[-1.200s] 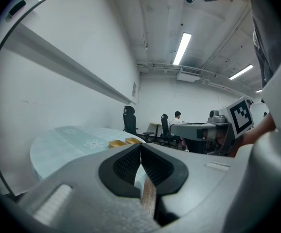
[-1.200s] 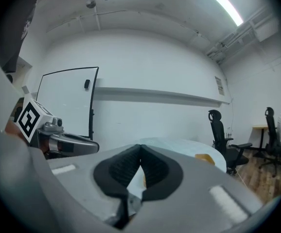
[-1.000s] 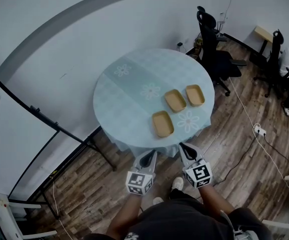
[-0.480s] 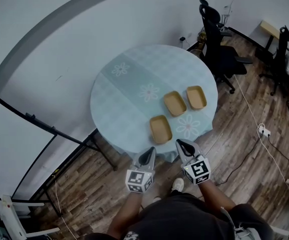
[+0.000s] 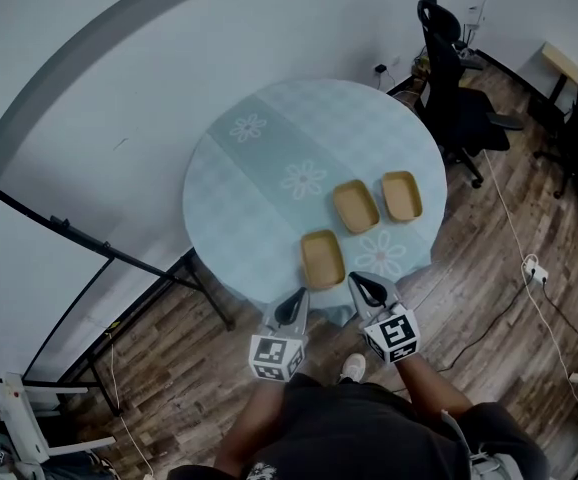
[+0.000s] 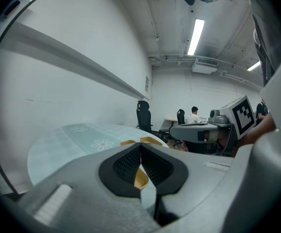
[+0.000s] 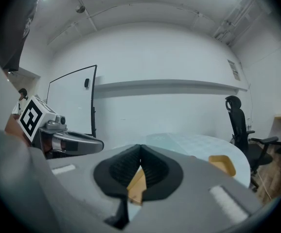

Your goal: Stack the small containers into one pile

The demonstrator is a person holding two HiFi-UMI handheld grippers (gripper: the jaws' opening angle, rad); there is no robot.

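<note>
Head view: wood-plank floor point(image 5: 159, 358) all round, with a round worktop point(image 5: 259, 168) in a pale blue daisy-print cloth standing by the white wall. Black office chair point(image 5: 456, 98) just beyond the worktop's far right edge. On the cloth's right half, three small tan containers, all apart and unstacked — near container point(image 5: 323, 259) close to the front edge, middle container point(image 5: 355, 206) further in, far container point(image 5: 401, 195) just beside it. Left gripper point(image 5: 296, 298) and right gripper point(image 5: 361, 284) side by side, hovering at the front edge, either side of the near container. Left gripper view: fingers point(image 6: 126, 165) clenched pad to pad, nothing between. Right gripper view — fingers point(image 7: 152, 169) likewise clenched, grasping nothing.
</note>
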